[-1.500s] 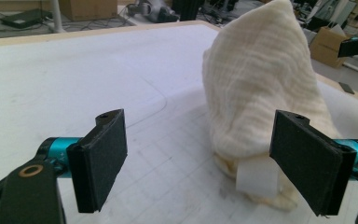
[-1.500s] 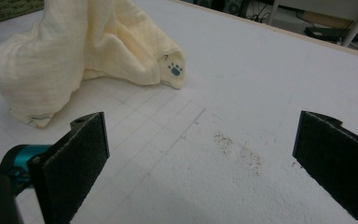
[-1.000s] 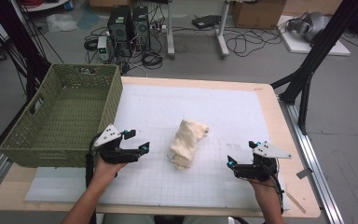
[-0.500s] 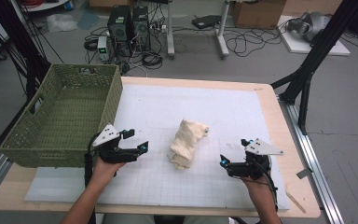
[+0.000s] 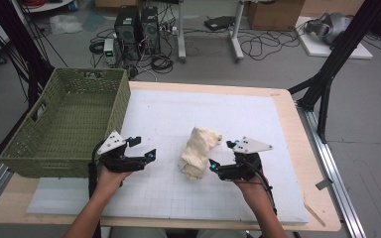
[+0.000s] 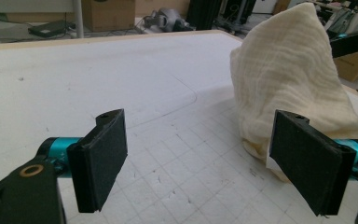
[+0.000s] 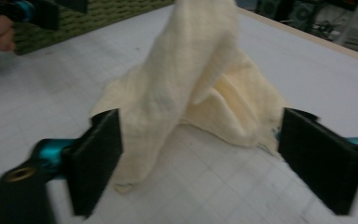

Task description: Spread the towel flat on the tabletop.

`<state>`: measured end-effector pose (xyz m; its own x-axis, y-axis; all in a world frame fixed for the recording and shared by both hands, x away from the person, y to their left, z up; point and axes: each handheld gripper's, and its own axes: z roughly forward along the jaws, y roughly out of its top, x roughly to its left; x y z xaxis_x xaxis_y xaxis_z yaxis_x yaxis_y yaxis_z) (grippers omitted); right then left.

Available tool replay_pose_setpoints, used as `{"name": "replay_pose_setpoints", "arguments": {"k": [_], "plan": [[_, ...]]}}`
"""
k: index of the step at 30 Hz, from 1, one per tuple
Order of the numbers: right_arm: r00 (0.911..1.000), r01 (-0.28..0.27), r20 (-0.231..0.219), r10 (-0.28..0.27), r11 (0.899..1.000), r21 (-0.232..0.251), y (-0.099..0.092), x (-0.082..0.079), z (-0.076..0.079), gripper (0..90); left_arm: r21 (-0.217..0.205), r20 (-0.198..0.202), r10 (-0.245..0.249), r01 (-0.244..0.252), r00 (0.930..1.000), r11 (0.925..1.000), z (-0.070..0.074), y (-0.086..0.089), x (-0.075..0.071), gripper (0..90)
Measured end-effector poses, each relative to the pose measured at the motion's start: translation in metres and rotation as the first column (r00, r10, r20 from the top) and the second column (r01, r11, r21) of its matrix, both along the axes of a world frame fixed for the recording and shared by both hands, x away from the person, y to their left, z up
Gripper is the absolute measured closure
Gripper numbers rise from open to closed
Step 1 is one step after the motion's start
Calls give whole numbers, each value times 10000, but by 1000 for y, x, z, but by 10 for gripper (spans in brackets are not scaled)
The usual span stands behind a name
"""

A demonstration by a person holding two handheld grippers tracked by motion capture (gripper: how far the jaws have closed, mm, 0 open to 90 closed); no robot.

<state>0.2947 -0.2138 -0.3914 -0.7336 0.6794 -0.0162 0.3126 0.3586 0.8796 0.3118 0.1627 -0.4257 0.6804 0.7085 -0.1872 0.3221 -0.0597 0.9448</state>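
Observation:
A crumpled cream cloth [image 5: 198,151] stands in a soft peak in the middle of the white gridded mat [image 5: 163,111]. My left gripper [image 5: 146,148] rests on the mat to the cloth's left, open and pointing at it; in the left gripper view the cloth [image 6: 289,79] rises just past its right pad [image 6: 307,158]. My right gripper [image 5: 221,153] sits close against the cloth's right side. Its jaws have just been closing but still stand wide. In the right gripper view the cloth [image 7: 205,79] has its near hem between the pads [image 7: 98,154], unpressed.
A green woven basket [image 5: 30,153] stands empty at the table's left, just beyond my left hand. The wooden table edge [image 5: 297,129] frames the mat. Cables, computer towers and dark stand legs [image 5: 327,74] lie on the floor behind.
My right gripper has slid left across the mat, from well right of the cloth to right beside it. The left gripper and the cloth have stayed put.

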Motion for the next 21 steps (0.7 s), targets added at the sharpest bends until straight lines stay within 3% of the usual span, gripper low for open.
{"name": "replay_pose_setpoints", "arguments": {"k": [4, 7, 10, 13, 17, 21], "plan": [[9994, -340, 33, 341, 9993, -127, 17, 6, 3, 281, 38, -21, 9, -9, 10000, 10000, 0, 0, 0, 194], [9985, -464, 266, 481, 9971, -602, 33, 10, 3, 372, 62, -61, 48, -47, 10000, 10000, -1, 1, 0, 195], [9995, -268, 135, 287, 9921, -1227, 43, 15, -2, 579, 53, -84, 81, -80, 9999, 10000, -2, 1, 0, 195], [9996, -263, 53, 272, 9906, -1340, 42, 18, -3, 787, 50, -83, 80, -79, 9999, 10000, -2, 0, 0, 195], [9999, -34, 106, 45, 9950, -998, 30, 16, 2, 828, 63, -118, 84, -83, 9999, 9999, -2, 0, 1, 195], [9988, 486, 2, -488, 9939, -990, 11, 10, 4, 819, 69, -142, 98, -97, 9999, 9999, -2, 1, 1, 196]]}}
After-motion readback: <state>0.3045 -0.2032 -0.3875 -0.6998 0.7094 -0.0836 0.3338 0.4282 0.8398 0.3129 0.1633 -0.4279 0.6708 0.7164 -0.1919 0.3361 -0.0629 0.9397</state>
